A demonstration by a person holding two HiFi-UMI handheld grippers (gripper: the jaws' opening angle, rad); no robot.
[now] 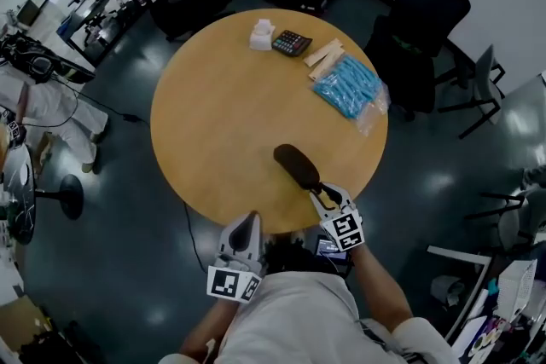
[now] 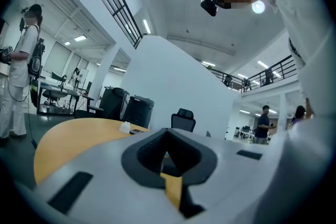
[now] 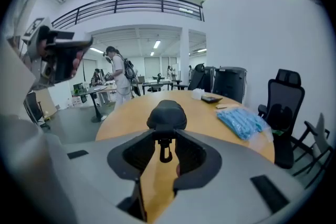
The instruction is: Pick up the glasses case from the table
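Near the 5 o'clock edge of the round surface (image 1: 222,115) lies the dark glasses case (image 1: 296,165), its near end clamped by the right gripper (image 1: 315,194). The left gripper (image 1: 248,219) hangs clenched and empty at 6 o'clock. The grasp looks made; next comes a steady, level lift.

One round table (image 1: 213,124) is carrying one glasses case (image 1: 296,165), one calculator (image 1: 292,42), one white object (image 1: 262,34), one blue packet (image 1: 348,87) and two pale strips (image 1: 325,56)
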